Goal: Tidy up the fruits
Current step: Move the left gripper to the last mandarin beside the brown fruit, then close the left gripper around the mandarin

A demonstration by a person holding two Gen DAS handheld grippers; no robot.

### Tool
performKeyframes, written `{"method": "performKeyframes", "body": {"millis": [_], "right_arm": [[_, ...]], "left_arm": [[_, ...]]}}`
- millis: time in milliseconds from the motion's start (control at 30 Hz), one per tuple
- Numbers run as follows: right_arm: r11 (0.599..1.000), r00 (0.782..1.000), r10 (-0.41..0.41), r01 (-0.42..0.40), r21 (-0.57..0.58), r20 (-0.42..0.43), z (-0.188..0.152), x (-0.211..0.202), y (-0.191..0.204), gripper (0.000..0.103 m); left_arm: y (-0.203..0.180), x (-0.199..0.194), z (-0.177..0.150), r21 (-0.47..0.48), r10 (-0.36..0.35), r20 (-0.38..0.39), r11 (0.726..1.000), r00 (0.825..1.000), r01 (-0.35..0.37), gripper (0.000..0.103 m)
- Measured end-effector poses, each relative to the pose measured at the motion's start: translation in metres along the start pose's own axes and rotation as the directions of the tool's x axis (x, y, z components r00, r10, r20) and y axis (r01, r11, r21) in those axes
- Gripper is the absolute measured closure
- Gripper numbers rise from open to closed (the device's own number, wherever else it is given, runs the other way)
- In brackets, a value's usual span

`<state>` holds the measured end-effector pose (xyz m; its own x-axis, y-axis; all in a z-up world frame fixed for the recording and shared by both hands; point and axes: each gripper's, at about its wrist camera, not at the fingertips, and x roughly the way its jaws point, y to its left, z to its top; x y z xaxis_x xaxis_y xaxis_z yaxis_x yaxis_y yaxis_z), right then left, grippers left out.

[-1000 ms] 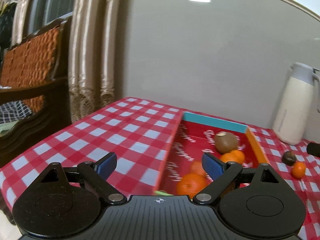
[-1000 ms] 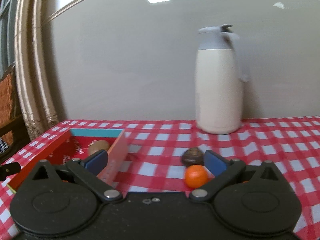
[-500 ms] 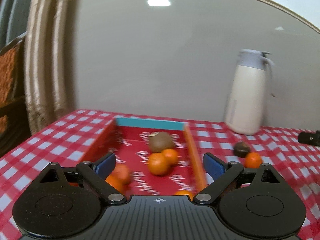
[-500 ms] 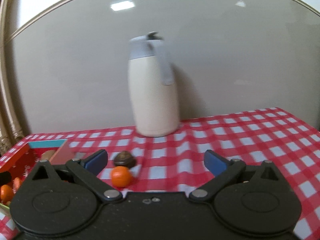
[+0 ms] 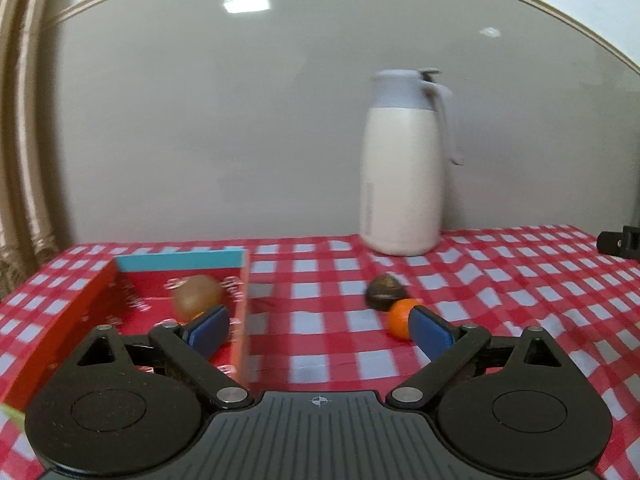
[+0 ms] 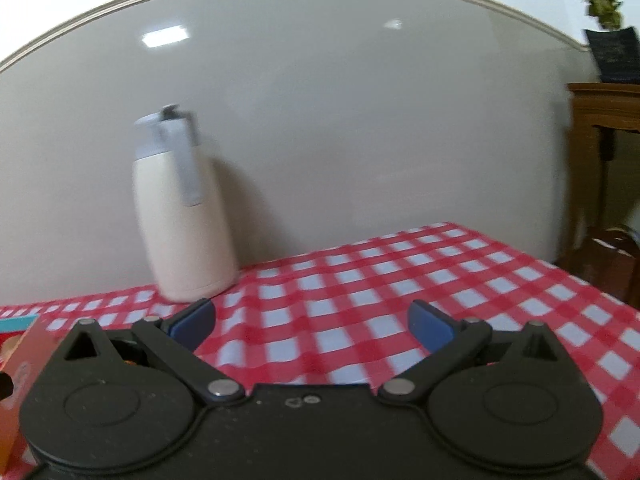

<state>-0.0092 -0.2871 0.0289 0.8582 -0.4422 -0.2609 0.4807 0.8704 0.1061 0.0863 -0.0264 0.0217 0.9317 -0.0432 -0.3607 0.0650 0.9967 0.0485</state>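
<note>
Orange mandarin, small & round (image 5: 401, 317), sits on the red-and-white checked tablecloth (image 5: 320, 292), touching or just beside a dark brown wrinkled fruit (image 5: 385, 286) behind it; can't tell what kind that one is. Both lie well apart from the red cardboard box w/ turquoise back wall (image 5: 180, 259), which stands to the left on the same cloth. Inside the box: a fuzzy brown kiwi (image 5: 196, 295) near the back wall, plus a sliver of smth orange just below it, mostly hidden by a blue pad.

Left gripper (image 5: 320, 328) hangs above the cloth, black linkage w/ blue pads, jaws wide apart & opening, nothing btwn them but bare cloth. Its left pad overlaps the box's right side in view; its right pad covers part of the mandarin's edge in view, contact can't be told.

Right gripper (image 6: 312, 322) also hangs over the cloth, jaws spread wide, only checked fabric btwn the pads. At the far left edge of the right wrist view a corner of the red box shows, blurred.

Cream-white insulated jug w/ grey lid & handle (image 5: 406, 168) stands upright at the back of the table by the plain grey wall (image 5: 240, 140). A black object pokes in at the right edge of the left wrist view, too cut off to name. Right wrist view shows a brown wooden cabinet (image 6: 604, 108) at the far right w/ a dark pot & green plant (image 6: 612, 52) on top. Beige curtain folds (image 5: 24, 140) run down the left edge of the left view.
</note>
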Motion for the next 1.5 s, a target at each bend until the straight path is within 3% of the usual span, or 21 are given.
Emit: {"method": "performKeyframes", "body": {"millis": [200,633,900,1033,1500], "right_arm": [[0.995,0.995,-0.096,0.096,0.031,0.009,-0.001,0.001,-0.024,0.000],[0.988,0.989,-0.145,0.144,0.054,0.019,-0.001,0.000,-0.051,0.000],[0.988,0.992,-0.126,0.127,0.087,-0.013,-0.001,0.004,-0.057,0.000],[0.991,0.994,-0.110,0.111,0.080,-0.015,-0.001,0.005,-0.053,0.000],[0.989,0.993,-0.114,0.116,0.088,-0.023,-0.001,0.005,-0.055,0.000]], "left_arm": [[-0.026,0.026,0.007,0.005,-0.049,-0.038,0.999,0.998,0.049,0.008],[-0.068,0.084,0.007,0.011,-0.097,-0.133,0.995,0.986,0.100,0.008],[-0.071,0.109,0.005,-0.038,-0.127,-0.194,0.992,0.973,0.122,0.024],[-0.070,0.118,0.004,-0.067,-0.149,-0.227,0.988,0.962,0.138,0.042],[-0.073,0.124,0.001,-0.059,-0.123,-0.246,0.992,0.961,0.112,0.056]]}}
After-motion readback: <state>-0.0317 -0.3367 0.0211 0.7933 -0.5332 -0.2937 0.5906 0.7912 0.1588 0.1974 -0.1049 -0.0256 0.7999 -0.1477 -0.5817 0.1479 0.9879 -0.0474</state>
